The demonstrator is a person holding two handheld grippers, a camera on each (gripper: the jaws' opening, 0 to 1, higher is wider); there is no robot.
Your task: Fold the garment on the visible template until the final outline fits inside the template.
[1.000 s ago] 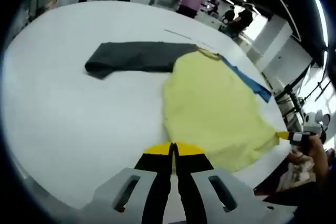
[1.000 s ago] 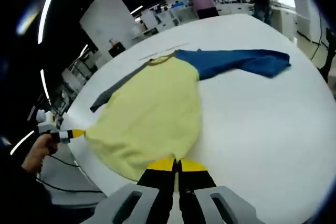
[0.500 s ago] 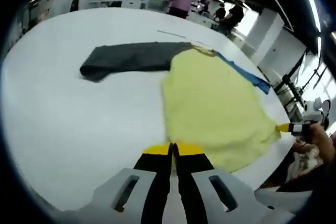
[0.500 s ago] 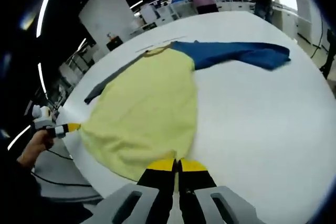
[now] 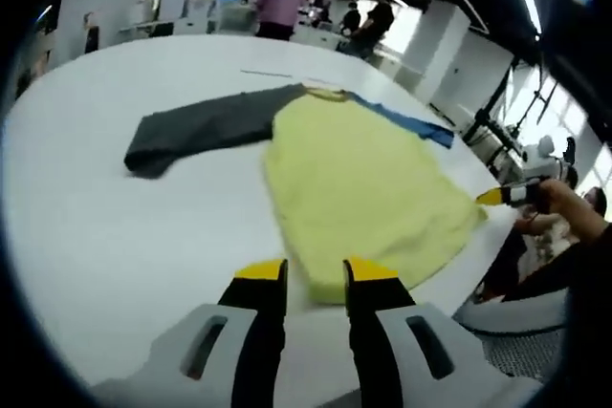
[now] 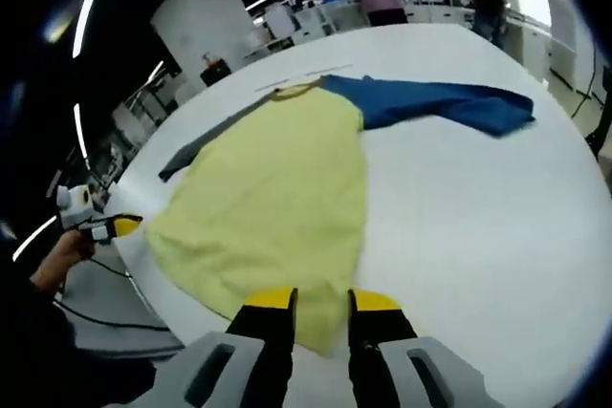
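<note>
A garment lies flat on the white table (image 5: pixel 115 236): yellow body (image 5: pixel 368 188), grey sleeve (image 5: pixel 196 126), blue sleeve (image 5: pixel 411 124). My left gripper (image 5: pixel 316 272) stands open at the table's near edge, with one hem corner lying loose between its jaws. In the right gripper view the yellow body (image 6: pixel 273 193) spreads out ahead, the blue sleeve (image 6: pixel 449 102) to the right and the grey sleeve (image 6: pixel 196 150) to the left. My right gripper (image 6: pixel 321 301) is open too, the other hem corner between its jaws. Each gripper shows in the other's view, the right gripper (image 5: pixel 499 196) and the left gripper (image 6: pixel 117 226), each just off the hem.
A thin line (image 5: pixel 268 73) runs across the table beyond the collar. The table edge (image 6: pixel 143 284) is close under both grippers. People (image 5: pixel 279 5) stand at benches far behind. A hand (image 5: pixel 559 207) holds the right gripper off the table's edge.
Both grippers went from shut to open and let go of the hem corners. The hem corner by the right gripper has relaxed. Both cameras shifted slightly.
</note>
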